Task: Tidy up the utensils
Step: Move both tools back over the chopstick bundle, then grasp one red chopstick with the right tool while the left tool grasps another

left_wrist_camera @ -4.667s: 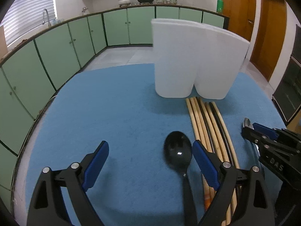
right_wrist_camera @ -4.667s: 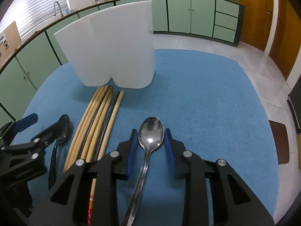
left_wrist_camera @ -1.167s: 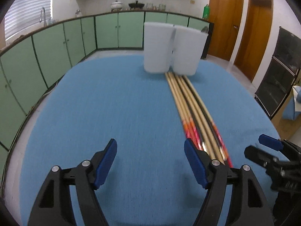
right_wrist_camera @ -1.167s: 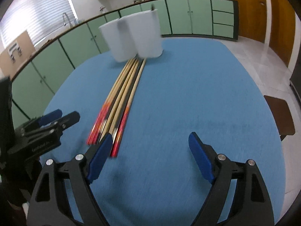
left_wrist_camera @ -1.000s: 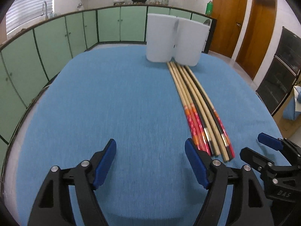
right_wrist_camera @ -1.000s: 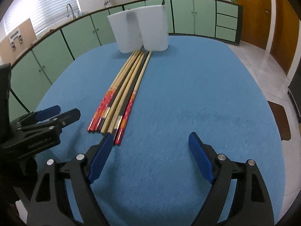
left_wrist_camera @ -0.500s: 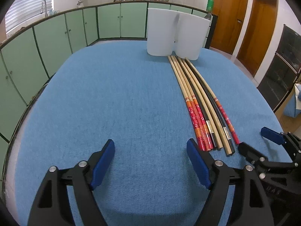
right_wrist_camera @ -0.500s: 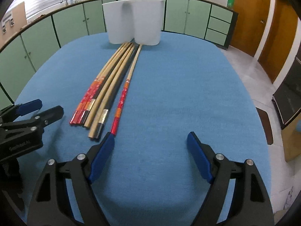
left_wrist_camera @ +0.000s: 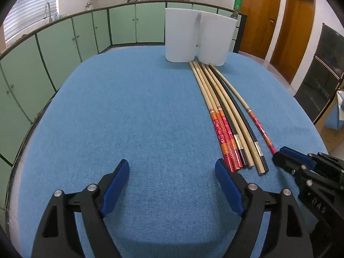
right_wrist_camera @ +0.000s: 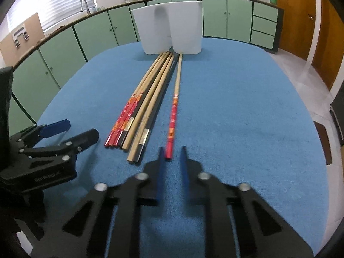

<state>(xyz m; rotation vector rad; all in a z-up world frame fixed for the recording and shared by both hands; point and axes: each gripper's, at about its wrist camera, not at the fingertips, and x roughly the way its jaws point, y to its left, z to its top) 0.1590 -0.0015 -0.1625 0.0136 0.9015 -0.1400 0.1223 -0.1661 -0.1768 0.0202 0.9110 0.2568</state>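
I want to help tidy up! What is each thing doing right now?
White utensil holder: upright, utensil tips poking out.
Chopstick bundle: lying flat together.
Single chopstick: flat, slightly apart.
Left gripper: jaws opening, nothing between.
Right gripper: closed at single chopstick's red end; grip unclear.

Both fisheye views are evenly and fairly brightly lit, with daylight glowing through the slatted window blinds at upper left. Shadows on the blue cloth-covered table are soft and faint. Straight lines bow strongly toward the edges, and black vignetting fills the corners. The right view's black two-finger gripper with blue pads is smeared by motion blur; elsewhere focus is crisp.
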